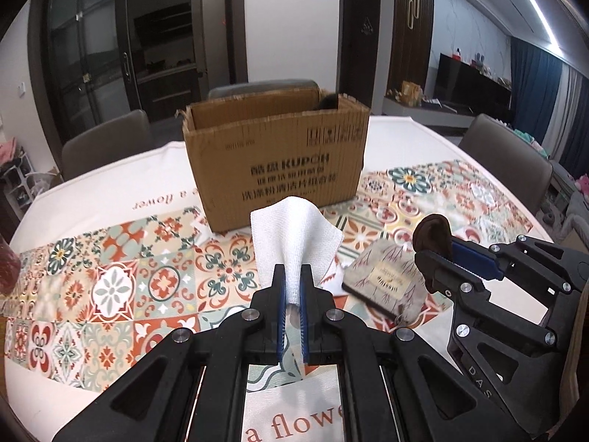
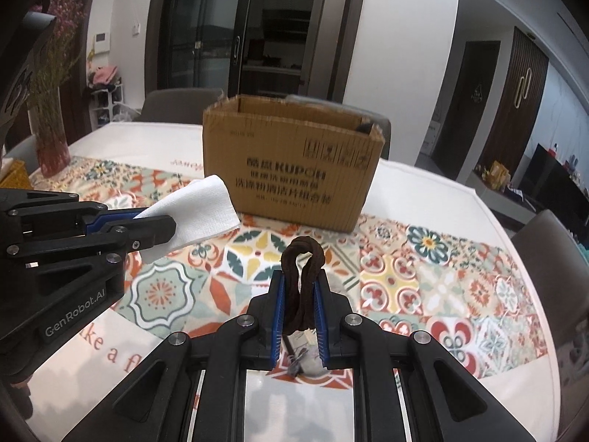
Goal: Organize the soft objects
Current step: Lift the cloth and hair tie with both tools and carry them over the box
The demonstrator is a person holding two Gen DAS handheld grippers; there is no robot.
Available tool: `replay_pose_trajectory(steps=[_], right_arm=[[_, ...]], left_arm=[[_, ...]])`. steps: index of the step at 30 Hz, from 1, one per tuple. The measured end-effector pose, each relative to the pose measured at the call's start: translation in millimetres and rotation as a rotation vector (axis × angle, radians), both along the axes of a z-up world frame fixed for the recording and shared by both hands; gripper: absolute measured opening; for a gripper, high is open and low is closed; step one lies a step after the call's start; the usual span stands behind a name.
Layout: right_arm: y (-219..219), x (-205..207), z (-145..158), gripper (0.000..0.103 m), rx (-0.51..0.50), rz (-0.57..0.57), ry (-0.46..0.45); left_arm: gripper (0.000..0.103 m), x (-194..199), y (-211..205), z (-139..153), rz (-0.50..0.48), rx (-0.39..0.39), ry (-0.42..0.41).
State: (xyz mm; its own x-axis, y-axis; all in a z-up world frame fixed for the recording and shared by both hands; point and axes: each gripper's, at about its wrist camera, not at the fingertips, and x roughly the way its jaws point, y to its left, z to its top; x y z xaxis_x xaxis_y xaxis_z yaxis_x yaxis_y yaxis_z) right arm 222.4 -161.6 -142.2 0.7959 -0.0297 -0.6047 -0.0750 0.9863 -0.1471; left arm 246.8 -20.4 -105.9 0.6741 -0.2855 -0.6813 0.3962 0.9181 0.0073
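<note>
Over a patterned tablecloth [image 1: 110, 287], the left gripper [image 1: 292, 276] is clamped on a white cloth [image 1: 294, 235], held in the air short of the open cardboard box [image 1: 276, 154]. The right gripper [image 2: 299, 283] pinches a brown cord loop [image 2: 302, 280], also in front of the box. Only the left wrist view shows the patterned pouch [image 1: 386, 280] hanging below that cord. Only the right wrist view shows a vase of dried flowers [image 2: 51, 121] left of the box.
</note>
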Motion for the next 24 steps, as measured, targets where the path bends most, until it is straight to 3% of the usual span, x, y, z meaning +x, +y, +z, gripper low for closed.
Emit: replay_pose_trajectory(steps=[14,24], right_arm=[[-5,-14,49,0.016,-0.021,0.042,-0.122],[-7,-2,76,0.016,-0.033,0.068,-0.206]], left_arm=[[0.008,-20,-3,49,0.071,-0.033,-0.091],[0.008,-15,-6,80,0.101,-0.04,-0.167]])
